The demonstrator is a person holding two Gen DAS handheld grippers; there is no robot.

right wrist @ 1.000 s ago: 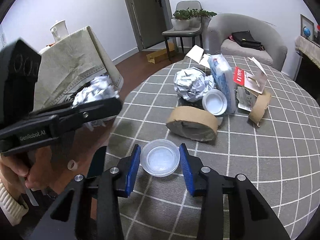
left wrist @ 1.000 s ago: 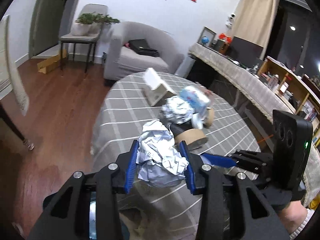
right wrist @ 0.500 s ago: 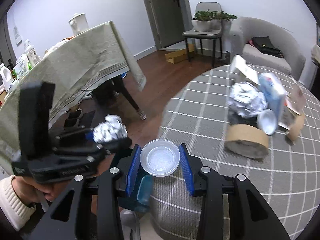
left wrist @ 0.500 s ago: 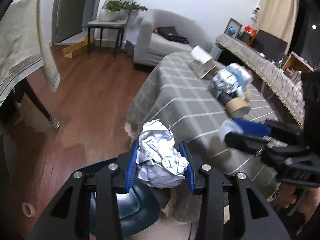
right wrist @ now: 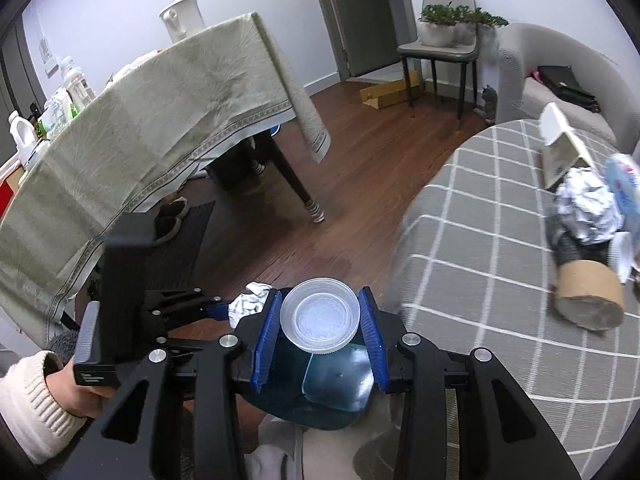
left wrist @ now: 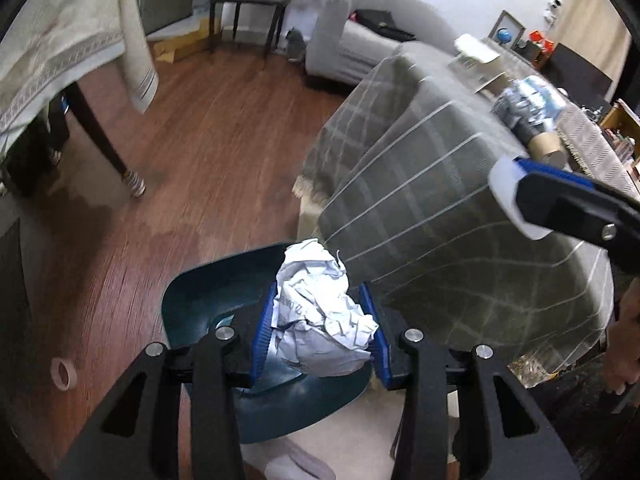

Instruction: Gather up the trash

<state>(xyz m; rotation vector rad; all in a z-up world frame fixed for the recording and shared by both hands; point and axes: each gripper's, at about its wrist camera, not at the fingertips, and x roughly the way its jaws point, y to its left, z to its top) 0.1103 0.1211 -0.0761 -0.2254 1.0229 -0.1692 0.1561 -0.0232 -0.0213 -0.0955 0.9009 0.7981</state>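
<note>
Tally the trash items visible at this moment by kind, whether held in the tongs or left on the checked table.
Crumpled paper ball: 1
Foil ball: 1
Clear plastic lid: 1
White lid: 1
Brown tape roll: 1
Open carton: 1
Total: 6

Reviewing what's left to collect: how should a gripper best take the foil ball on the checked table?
Probably from above, fingers closing across the middle of the foil ball. It is rounded and crumpled, so any opposite sides would give. It rests on the tape roll, with the white lid and a blue-and-white packet close beside it, so side approaches look crowded.
</note>
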